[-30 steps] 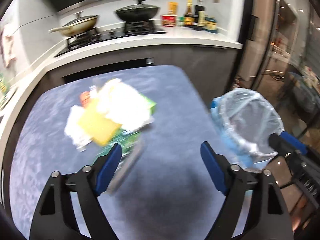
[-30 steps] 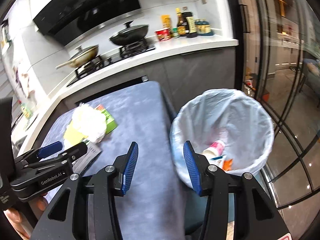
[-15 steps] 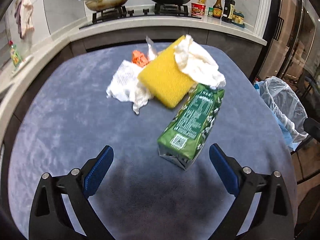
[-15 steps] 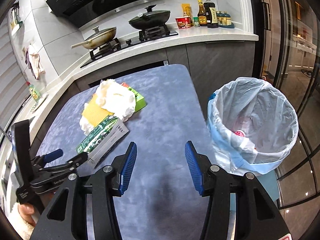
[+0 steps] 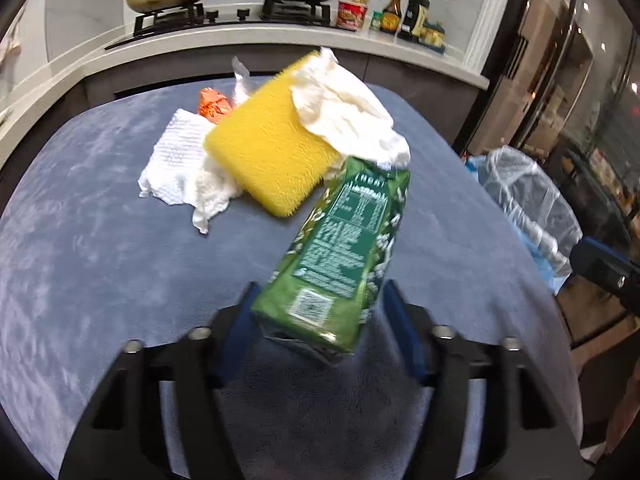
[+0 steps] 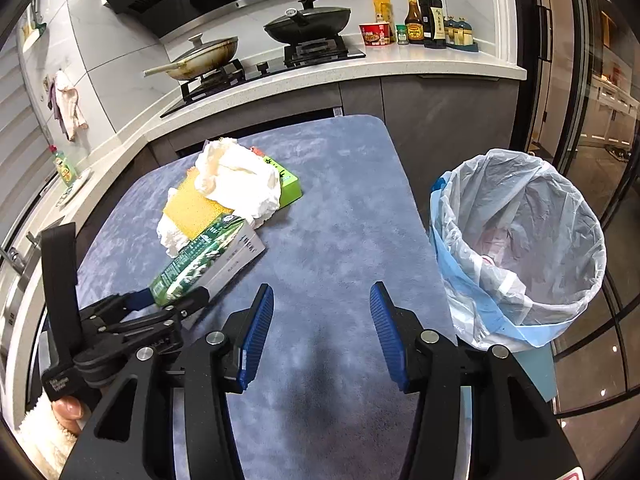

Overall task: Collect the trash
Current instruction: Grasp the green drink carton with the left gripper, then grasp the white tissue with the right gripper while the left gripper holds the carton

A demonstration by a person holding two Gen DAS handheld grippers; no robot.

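Observation:
A green drink carton (image 5: 348, 240) lies on the blue-grey table (image 6: 344, 200), in front of the trash pile. My left gripper (image 5: 316, 308) has its jaws closing around the carton's near end, with a blue pad against each side. From the right wrist view the same carton (image 6: 196, 256) sits in the left gripper (image 6: 172, 300) at the table's left edge. My right gripper (image 6: 322, 320) is open over bare table with nothing between its fingers. The bin (image 6: 520, 240), lined with a clear bag, stands off the table's right side.
Behind the carton lie a yellow sponge (image 5: 268, 148), a crumpled white tissue (image 5: 344, 116), a paper towel (image 5: 180, 164), an orange wrapper (image 5: 214, 106) and a green box (image 6: 288, 184). A counter with pans and bottles runs along the back. A glass door is on the right.
My left gripper came down and forward onto the carton and narrowed its jaws around the near end. The right gripper drifted left, away from the bin, its jaws unchanged.

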